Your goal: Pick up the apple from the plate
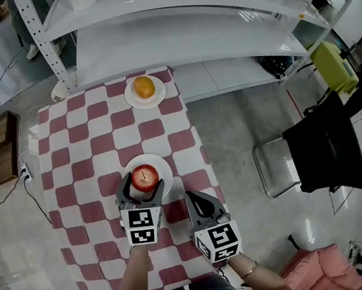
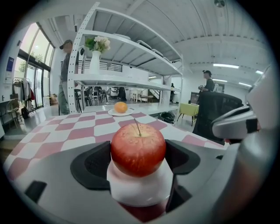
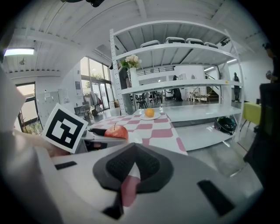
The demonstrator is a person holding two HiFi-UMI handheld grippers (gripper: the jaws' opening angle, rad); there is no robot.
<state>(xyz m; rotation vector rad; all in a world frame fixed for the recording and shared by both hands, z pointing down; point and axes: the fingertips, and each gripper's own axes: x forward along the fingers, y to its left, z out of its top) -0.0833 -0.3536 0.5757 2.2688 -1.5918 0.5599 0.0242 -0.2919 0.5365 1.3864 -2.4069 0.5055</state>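
A red apple (image 1: 144,176) (image 2: 138,148) stands on a small white plate (image 1: 164,165) (image 2: 140,192) on the red-and-white checked table (image 1: 89,138). My left gripper (image 1: 144,184) (image 2: 138,154) reaches from the near side, and its two black pads (image 2: 92,164) lie against the apple's left and right sides. The apple still rests on the plate. My right gripper (image 1: 193,198) (image 3: 131,168) hovers just right of the plate, shut with nothing in it. The right gripper view shows the apple (image 3: 116,131) to its left.
An orange (image 1: 144,87) sits on a second white plate (image 1: 132,101) at the table's far end. White metal shelving (image 1: 175,38) stands beyond the table. A black chair (image 1: 324,151) is on the floor to the right, past the table's right edge.
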